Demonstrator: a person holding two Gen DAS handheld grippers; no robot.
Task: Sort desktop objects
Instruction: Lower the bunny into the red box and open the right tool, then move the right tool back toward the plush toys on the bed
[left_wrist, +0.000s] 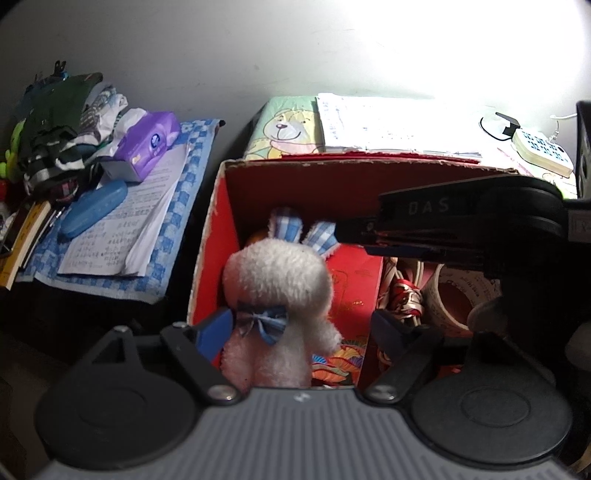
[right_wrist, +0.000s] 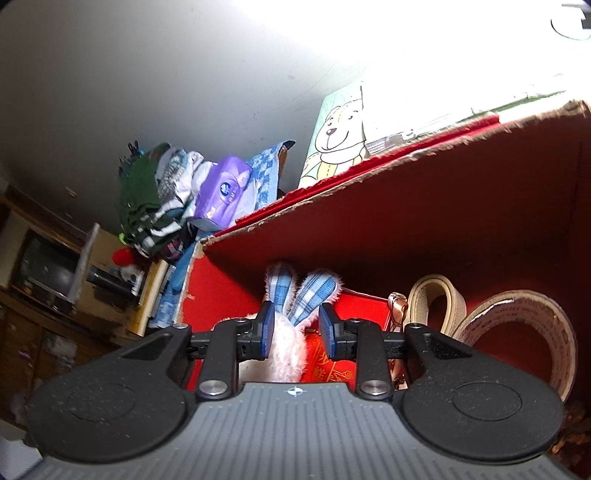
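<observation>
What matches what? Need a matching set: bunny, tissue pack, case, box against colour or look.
1 bunny
2 tissue pack
3 case
4 box

A red inside
B purple
C white fur, checked ears
D plain blue, lying on papers

Pairs: 1-C, 2-B, 3-D, 4-A

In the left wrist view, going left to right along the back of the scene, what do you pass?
Pile of clothes → purple tissue pack → bear picture → white papers → thick little book with blue print.
</observation>
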